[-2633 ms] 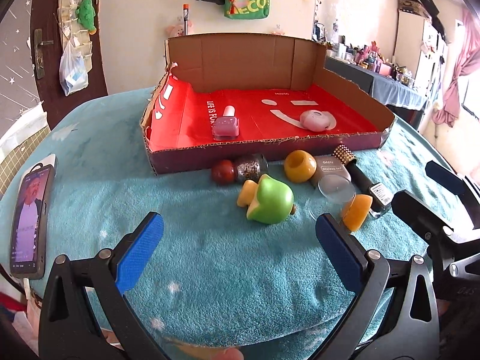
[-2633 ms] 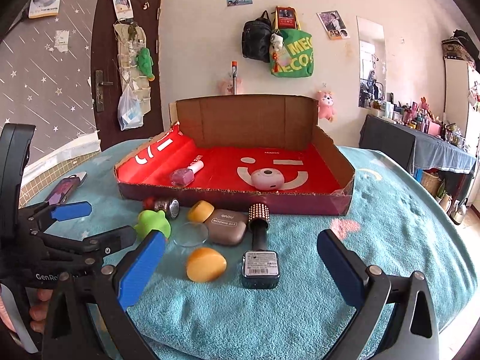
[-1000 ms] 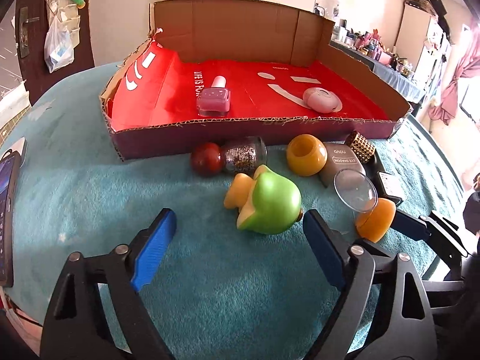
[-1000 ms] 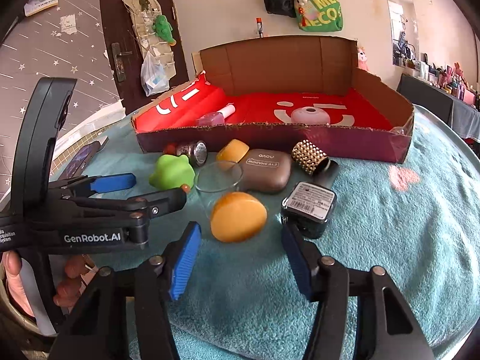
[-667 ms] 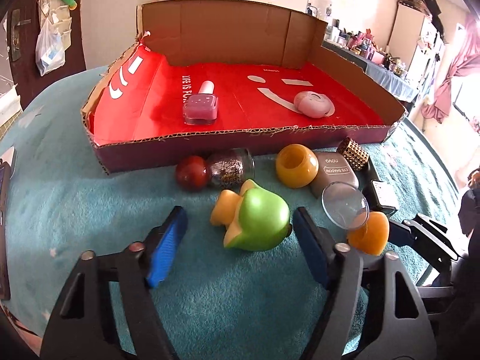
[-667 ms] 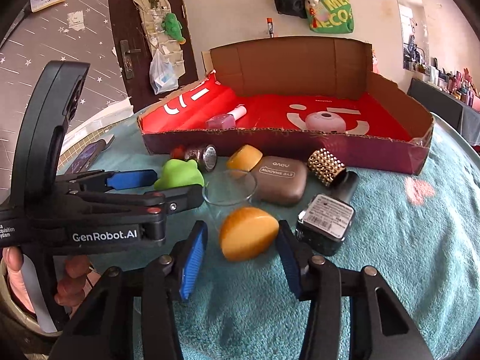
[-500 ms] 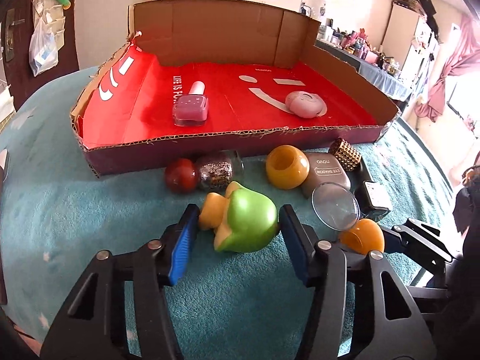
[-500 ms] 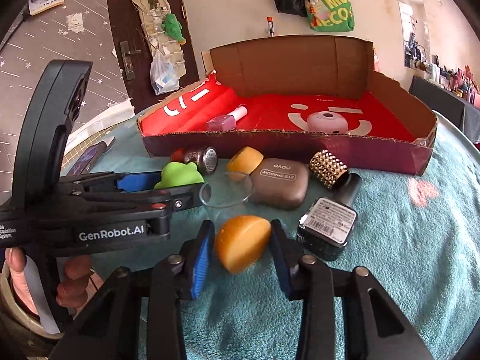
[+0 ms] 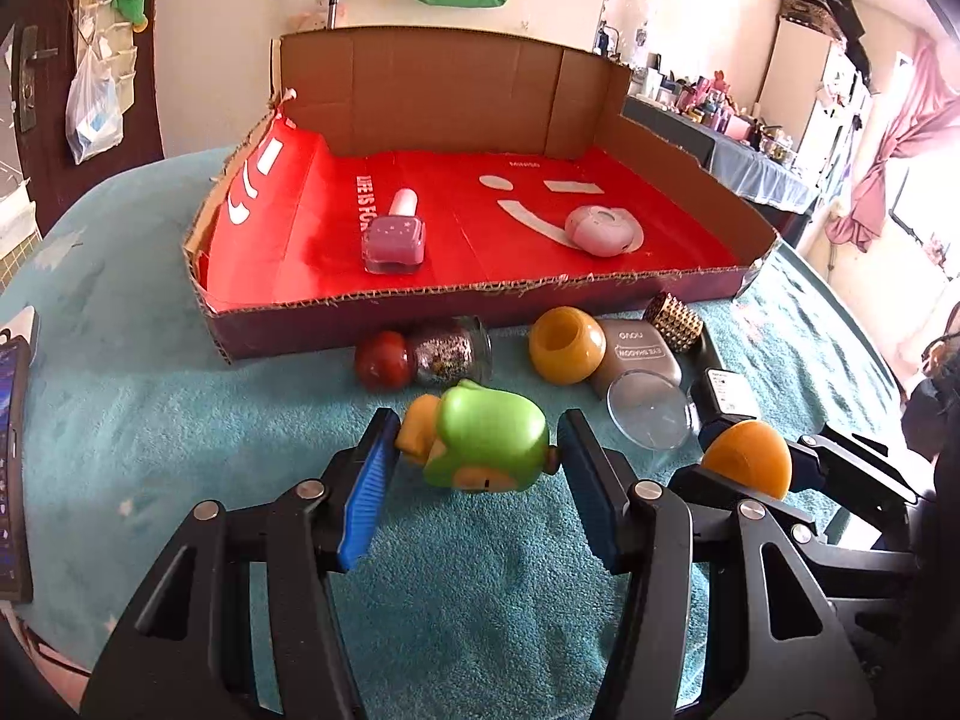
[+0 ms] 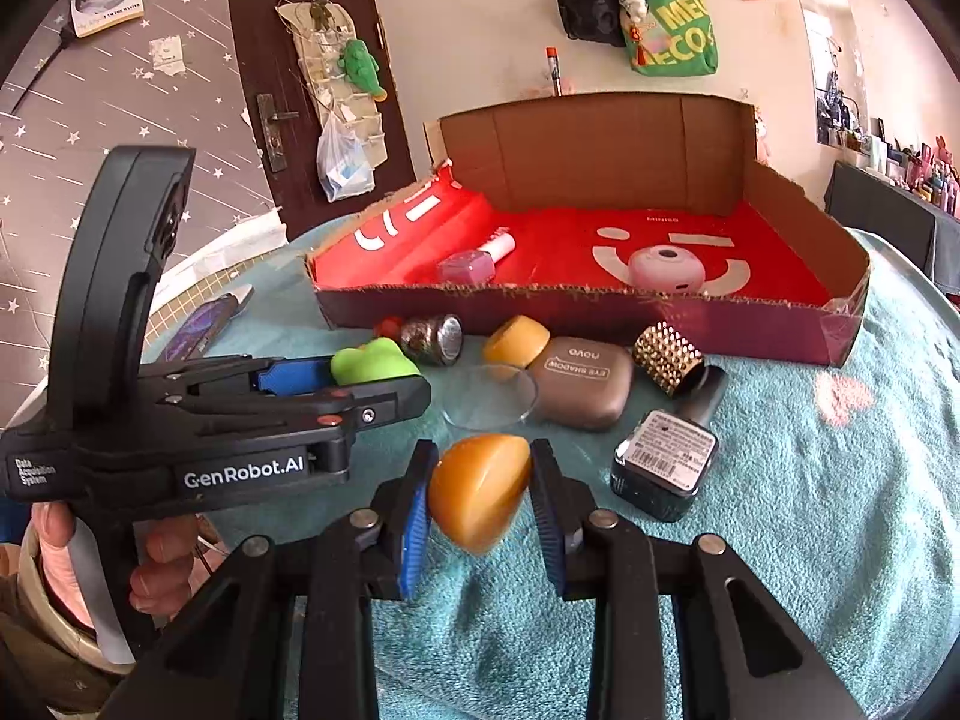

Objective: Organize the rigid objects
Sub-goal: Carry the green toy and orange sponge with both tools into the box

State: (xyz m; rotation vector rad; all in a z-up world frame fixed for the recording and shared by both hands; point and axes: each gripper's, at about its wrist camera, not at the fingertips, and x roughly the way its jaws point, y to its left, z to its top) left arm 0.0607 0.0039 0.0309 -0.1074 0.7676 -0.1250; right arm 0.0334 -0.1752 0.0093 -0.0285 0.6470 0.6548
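Grasp step: your left hand-held gripper [image 9: 474, 468] clamps the green toy [image 9: 489, 447], the right [image 10: 480, 501] the orange piece [image 10: 480, 489] — next, lift both into the red box [image 9: 516, 300].

1. My left gripper [image 9: 477, 468] is low and level, its blue pads [image 9: 367, 495] pressed against what they hold.
2. My right gripper [image 10: 480, 498] sits just beside it, likewise clamped.

Bright daylight from right window [image 9: 936, 192] — blown-out glare; fisheye edges bent, corners dark, perhaps slightly soft.
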